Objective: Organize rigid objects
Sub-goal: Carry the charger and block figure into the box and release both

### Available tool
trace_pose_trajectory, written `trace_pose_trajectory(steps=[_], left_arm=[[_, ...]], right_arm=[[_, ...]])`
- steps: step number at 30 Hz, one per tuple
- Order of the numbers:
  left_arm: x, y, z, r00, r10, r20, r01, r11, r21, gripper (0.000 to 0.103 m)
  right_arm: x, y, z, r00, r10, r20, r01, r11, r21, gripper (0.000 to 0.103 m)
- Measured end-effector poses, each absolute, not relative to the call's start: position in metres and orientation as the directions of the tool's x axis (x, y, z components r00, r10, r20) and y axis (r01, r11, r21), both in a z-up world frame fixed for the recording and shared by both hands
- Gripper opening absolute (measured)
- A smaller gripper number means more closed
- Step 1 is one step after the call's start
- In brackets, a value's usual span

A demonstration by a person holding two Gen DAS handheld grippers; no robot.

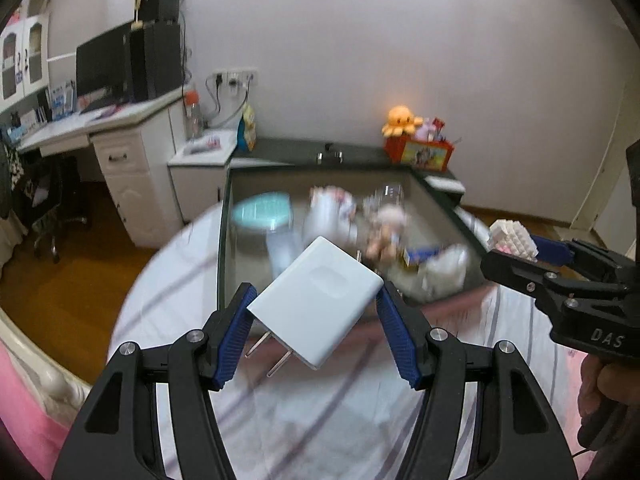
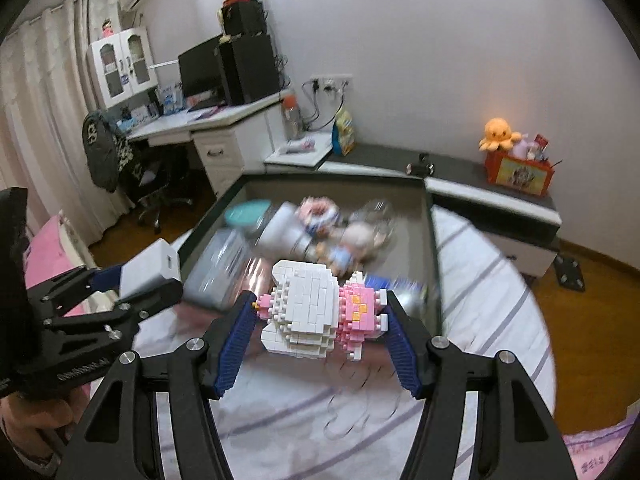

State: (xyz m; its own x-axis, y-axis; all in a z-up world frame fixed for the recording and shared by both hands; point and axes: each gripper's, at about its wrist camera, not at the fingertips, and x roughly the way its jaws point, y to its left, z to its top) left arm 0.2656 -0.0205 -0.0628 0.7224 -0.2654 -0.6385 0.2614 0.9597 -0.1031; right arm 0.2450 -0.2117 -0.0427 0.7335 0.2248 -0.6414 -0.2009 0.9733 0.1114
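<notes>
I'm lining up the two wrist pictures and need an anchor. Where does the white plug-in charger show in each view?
Left wrist view: the white charger sits low centre, clamped between the left gripper pads, prongs pointing down-left.
Right wrist view: the same charger is at the left edge, seen end-on in that gripper.
Shared landmark: the orange octopus plush against the wall.

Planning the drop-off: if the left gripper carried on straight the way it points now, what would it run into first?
Probably the clutter in the open bin: the left gripper, holding the white charger, points at a blurred white container among the bin's items. Blur leaves depth uncertain.
</notes>
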Motion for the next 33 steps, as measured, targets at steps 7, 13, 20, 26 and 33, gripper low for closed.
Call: trace_pose_trajectory(steps=[7,13,20,26,33], left_arm=[[0.313,-0.041,-0.035,0.74,-0.3,-0.602,0.281,0.951,-0.128,0.063],[0.353,-0.061,-0.044,0.714,-0.31,-0.628,0.28,0.948,-0.149,0.063],[0.374,-0.078,-0.067,0.68,-0.308,-0.666,0.285,0.947,-0.147,0.063],[0.384,-0.076,-0.079,0.665,-0.305,-0.681,0.283,0.948,-0.148,0.063],[0.385,-0.076,-0.083,0.663,-0.274,-0.697,0.27,0.955,-0.118,0.066]], right_arm=[[0.287,-0.226,-0.017,0.762,0.213,-0.611,-0.179,0.977,0.118,0.063],[0.321,-0.23,-0.027,0.741,0.211,-0.637,-0.172,0.977,0.123,0.063],[0.345,-0.239,-0.052,0.708,0.207,-0.675,-0.16,0.978,0.132,0.063],[0.353,-0.243,-0.064,0.69,0.206,-0.694,-0.154,0.978,0.137,0.063],[0.359,-0.245,-0.073,0.674,0.202,-0.71,-0.143,0.979,0.142,0.064]])
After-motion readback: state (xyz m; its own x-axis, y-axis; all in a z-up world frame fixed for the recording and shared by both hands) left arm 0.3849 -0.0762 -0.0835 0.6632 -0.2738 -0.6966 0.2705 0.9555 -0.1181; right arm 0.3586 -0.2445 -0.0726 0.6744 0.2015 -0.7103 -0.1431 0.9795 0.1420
